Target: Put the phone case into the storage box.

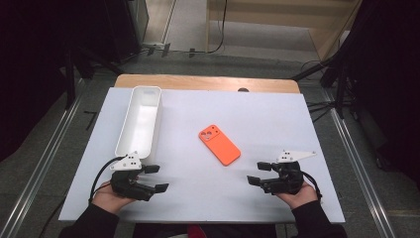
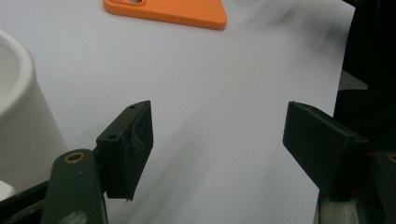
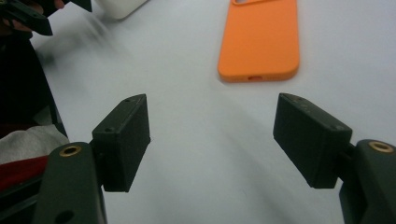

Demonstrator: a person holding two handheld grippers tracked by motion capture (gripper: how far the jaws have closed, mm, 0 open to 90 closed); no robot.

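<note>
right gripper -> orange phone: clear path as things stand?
Probably yes. The right gripper is open and empty, and the orange phone lies flat, camera side up, ahead of it, with bare white table between them. The white bin stands far off to the left, out of the way.

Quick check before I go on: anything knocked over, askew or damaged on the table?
Nothing stands out. The orange phone lies flat, camera side up, at mid-table; the white bin stands upright and looks empty. Both grippers, left and right, are open and hold nothing.
</note>
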